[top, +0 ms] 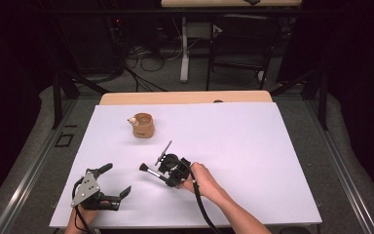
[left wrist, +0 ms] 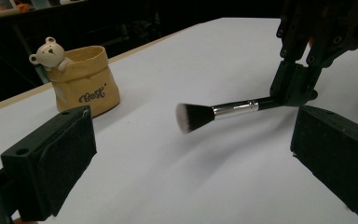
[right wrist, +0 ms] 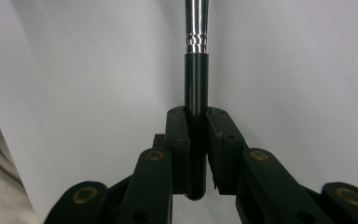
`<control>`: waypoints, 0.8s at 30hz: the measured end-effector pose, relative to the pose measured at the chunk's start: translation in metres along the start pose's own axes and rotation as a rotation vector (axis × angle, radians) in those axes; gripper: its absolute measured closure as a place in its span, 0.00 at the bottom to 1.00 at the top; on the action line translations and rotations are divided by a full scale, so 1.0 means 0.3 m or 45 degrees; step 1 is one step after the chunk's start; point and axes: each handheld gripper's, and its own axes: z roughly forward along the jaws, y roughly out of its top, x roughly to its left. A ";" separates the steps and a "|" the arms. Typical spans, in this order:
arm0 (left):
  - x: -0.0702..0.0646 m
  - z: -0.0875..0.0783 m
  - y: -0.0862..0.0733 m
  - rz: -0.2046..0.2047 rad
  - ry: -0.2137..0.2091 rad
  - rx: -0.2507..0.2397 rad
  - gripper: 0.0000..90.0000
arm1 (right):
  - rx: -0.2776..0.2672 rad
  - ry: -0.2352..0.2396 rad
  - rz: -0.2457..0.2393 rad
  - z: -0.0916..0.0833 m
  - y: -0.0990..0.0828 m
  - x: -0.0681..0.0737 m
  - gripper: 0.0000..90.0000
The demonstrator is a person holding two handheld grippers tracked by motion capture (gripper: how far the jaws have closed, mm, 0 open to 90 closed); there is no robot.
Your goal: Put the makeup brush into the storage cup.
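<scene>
clamping the black handle of the makeup brush (left wrist: 214,112), the right gripper (top: 168,176) holds it near level above the white table (top: 253,146), bristles pointing away from its jaws, short of the bear pot (top: 142,125); left gripper (top: 114,183) gapes apart.

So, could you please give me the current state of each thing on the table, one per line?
Makeup brush: held by its black handle, lifted off the sheet, roughly level, bristles free.
Right tongs: shut on the brush handle.
Left tongs: open, nothing between them, resting low by the table's near edge.
Bear pot: upright on the white sheet, untouched, apart from both tongs.
White sheet: flat, covering the table.
</scene>
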 end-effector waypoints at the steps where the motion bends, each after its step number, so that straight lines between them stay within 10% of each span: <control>1: 0.000 0.000 0.000 0.001 -0.001 0.002 0.00 | -0.005 0.004 -0.003 -0.004 -0.004 -0.003 0.88; 24: -0.003 0.006 0.000 0.003 -0.002 0.015 0.00 | -0.197 0.004 0.052 -0.097 -0.089 -0.052 0.88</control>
